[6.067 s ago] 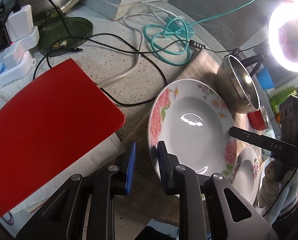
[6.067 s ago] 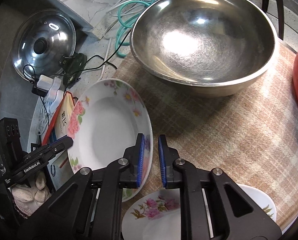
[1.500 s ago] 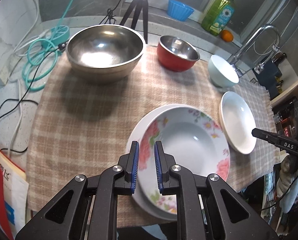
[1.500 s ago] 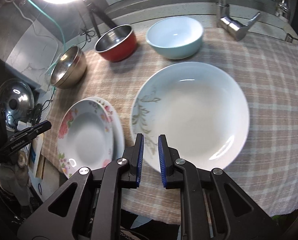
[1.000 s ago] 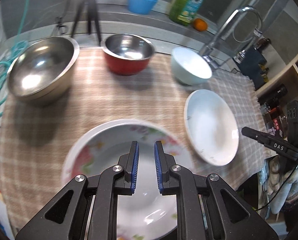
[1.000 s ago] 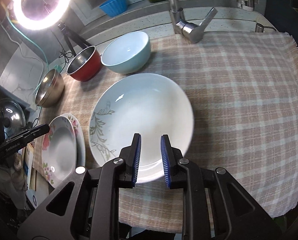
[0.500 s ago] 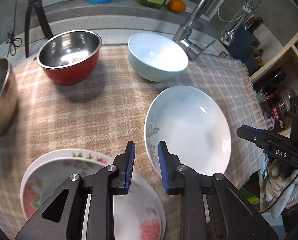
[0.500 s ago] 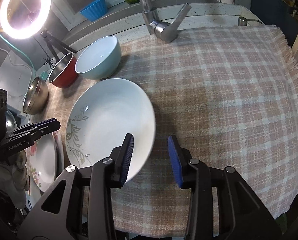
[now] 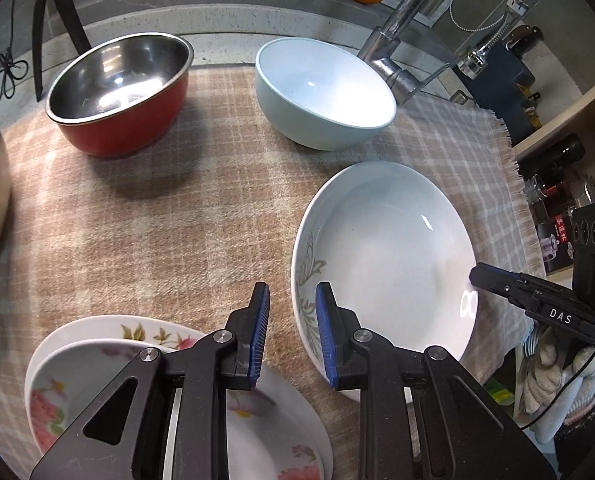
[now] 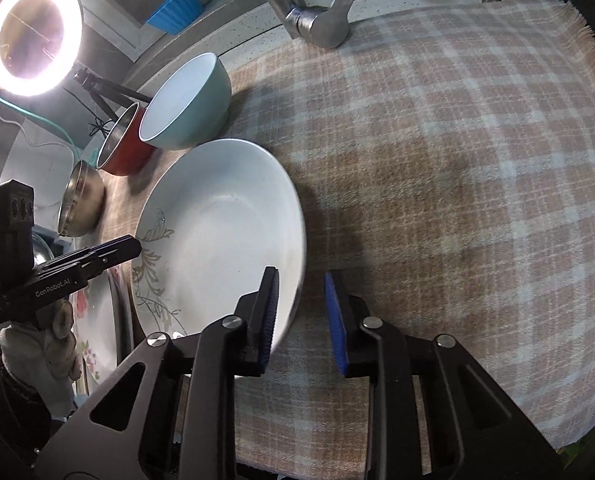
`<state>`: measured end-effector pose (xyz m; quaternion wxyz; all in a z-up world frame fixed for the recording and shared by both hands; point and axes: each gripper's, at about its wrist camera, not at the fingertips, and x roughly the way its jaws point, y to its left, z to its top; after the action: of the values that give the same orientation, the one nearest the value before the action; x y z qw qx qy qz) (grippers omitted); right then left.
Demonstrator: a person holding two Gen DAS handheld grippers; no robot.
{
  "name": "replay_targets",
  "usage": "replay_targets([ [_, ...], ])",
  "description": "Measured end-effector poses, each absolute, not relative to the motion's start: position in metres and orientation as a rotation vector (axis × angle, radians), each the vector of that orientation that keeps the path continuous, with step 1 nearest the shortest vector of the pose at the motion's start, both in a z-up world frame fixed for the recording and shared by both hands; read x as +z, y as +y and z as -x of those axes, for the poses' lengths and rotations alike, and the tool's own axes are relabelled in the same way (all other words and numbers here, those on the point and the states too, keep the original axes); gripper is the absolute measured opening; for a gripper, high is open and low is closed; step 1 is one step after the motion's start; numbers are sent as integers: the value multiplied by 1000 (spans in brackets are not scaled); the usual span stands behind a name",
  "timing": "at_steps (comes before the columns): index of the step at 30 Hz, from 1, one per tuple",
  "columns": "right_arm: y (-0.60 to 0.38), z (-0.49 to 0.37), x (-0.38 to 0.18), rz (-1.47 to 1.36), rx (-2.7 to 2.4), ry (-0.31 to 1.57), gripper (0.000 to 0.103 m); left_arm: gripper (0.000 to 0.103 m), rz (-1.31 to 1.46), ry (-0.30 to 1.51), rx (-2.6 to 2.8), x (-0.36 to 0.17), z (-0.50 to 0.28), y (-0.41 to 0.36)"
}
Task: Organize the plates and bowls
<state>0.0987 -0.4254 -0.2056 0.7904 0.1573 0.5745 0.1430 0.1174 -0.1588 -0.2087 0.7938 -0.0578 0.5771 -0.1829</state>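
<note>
The wide white plate with a grey leaf motif [image 10: 217,236] lies on the checked cloth, its rim between the right tool [image 10: 302,312]'s parted, just-narrowing pads, not pinched. The left tool [image 9: 292,334] hangs empty, slightly open. Rim should be seated deep before closing.

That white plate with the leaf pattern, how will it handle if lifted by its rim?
Likely stiff and breakable: the leaf-patterned plate looks like glazed ceramic. Its glossy, sloping rim may slip from a pinch. Lifted at one edge, it would probably tilt.
</note>
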Motion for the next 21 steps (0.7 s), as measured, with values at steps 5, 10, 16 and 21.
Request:
replay_targets([
  [5, -422, -102, -213, -342, 323, 1262, 12, 20, 117, 1254, -392, -213, -120, -161],
  [10, -421, -105, -217, -344, 330, 1275, 9, 9, 112, 1259, -403, -215, -120, -164],
  [16, -417, -107, -218, -320, 317, 1281, 8, 8, 87, 1257, -408, -217, -120, -169],
  [21, -415, -106, -216, -317, 300, 1283, 8, 8, 96, 1252, -413, -214, -119, -166],
])
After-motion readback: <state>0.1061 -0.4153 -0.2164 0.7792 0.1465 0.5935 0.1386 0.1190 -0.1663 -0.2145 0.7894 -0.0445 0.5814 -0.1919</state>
